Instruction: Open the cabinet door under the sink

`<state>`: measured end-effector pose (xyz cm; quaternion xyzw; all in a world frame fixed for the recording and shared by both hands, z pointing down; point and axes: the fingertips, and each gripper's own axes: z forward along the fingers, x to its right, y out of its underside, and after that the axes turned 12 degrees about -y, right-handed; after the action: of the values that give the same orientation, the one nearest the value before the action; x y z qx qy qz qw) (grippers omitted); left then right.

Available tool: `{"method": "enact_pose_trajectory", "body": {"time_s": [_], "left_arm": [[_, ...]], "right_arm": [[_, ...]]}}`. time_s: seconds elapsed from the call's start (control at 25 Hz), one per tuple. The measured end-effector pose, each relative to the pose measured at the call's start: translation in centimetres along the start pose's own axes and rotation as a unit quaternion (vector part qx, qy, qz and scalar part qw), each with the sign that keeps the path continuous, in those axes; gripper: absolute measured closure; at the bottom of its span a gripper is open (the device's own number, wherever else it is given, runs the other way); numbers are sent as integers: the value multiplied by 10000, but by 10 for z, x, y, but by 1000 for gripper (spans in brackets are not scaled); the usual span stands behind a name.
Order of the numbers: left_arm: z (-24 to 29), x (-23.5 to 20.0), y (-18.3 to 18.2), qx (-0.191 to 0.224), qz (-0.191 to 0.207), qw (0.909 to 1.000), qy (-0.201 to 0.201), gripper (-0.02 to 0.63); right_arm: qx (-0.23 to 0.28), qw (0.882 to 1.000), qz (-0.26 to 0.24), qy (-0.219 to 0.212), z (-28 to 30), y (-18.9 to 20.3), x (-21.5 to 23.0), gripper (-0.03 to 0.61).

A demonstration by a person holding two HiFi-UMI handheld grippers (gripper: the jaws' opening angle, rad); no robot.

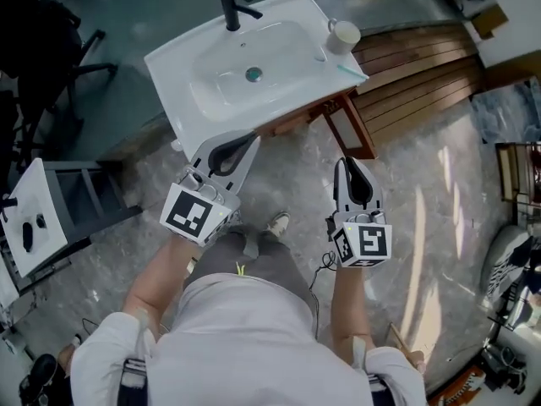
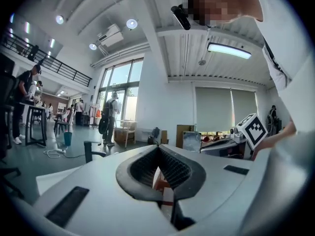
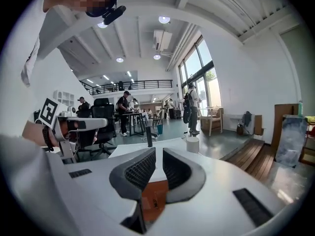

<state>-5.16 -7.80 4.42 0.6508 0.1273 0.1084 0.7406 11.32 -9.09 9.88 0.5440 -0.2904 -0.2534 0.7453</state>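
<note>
The white sink [image 1: 194, 57] with its black faucet [image 1: 232, 8] stands ahead of me. Under its right front corner a brown wooden cabinet door [image 1: 348, 127] stands swung outward. Both grippers are held up in front of my body, apart from the door. My left gripper [image 1: 252, 139] has its tips meeting, with nothing held; in its own view the left gripper [image 2: 157, 147] points over the room. My right gripper [image 1: 349, 162] shows a narrow empty gap. Through the right gripper [image 3: 158, 151] I see the faucet [image 3: 149, 135] and a white cup [image 3: 192, 143].
A white cup [image 1: 344, 34] sits on the sink's right rim. A wooden platform [image 1: 414, 74] lies to the right of the sink, a grey stepped stand [image 1: 84, 197] and a black office chair [image 1: 51, 57] to the left. People stand far back in the room.
</note>
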Motion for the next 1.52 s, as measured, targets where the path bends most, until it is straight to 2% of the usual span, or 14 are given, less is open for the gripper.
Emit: {"method": "enact_pose_trajectory", "body": {"time_s": [0.16,0.32,0.52,0.68,0.84,1.0,1.2,1.52], "left_arm": [[-34,-27,-42,298,172,9992,-204,604],[-66,-45,-77,534,42,9981,-292,604],[-110,-68,-112,870,128,9941,-634,604],[-143,-79,-128,948,52,9913,-906,604],[-166,-78,-140,984,126,9897,-1029,604],[-167,-77,-147,1140,262,9866,-1138,604],[-166,-68,-151,1198,135,9872,-1044,604],[-167,-47,-154,1321,123,9858,-1033,604]], "right_arm": [[130,9998,-177,21,-9,-36,-21,512],[352,9988,-306,113,-25,-74,-36,512],[630,9968,-406,262,-48,-111,-53,512],[807,9943,-601,351,-64,-131,-60,512],[903,9931,-605,437,-77,-140,-65,512],[989,9921,-635,450,-81,-145,-68,512],[1086,9872,-939,693,-98,-149,-74,535],[1174,9850,-974,804,-128,-143,-65,541]]}}
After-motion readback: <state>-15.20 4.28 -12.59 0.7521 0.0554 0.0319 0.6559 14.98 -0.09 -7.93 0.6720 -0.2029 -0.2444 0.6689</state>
